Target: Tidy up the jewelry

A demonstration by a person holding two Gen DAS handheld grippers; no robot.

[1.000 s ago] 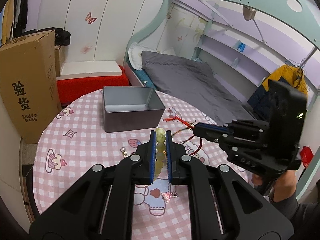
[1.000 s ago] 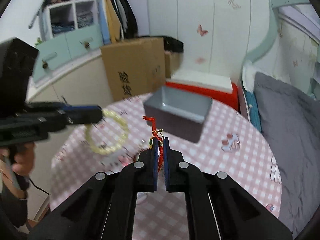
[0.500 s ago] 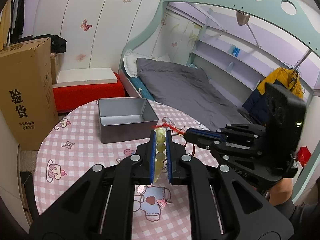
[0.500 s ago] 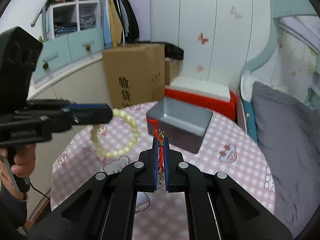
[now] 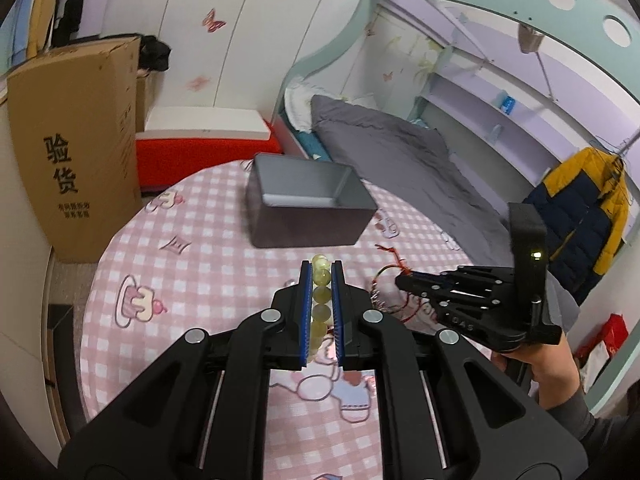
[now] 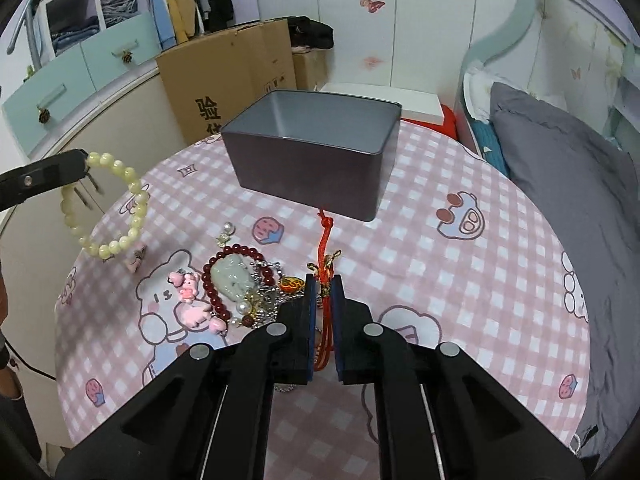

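Blue-padded fingers (image 5: 307,312) of the left gripper (image 5: 320,280) pinch a pale green bead bracelet (image 6: 110,204), which hangs in the air above the left side of the pink checked table (image 6: 460,280). Fingers (image 6: 339,312) of the right gripper (image 6: 323,292) are easing apart with a red cord bracelet (image 6: 325,276) between them, its knotted end reaching toward the grey metal tin (image 6: 312,152) at the table's far side. Just left of them lies a heap of jewelry (image 6: 240,284): a dark red bead bracelet, a pale jade pendant, silver chain and pink charms.
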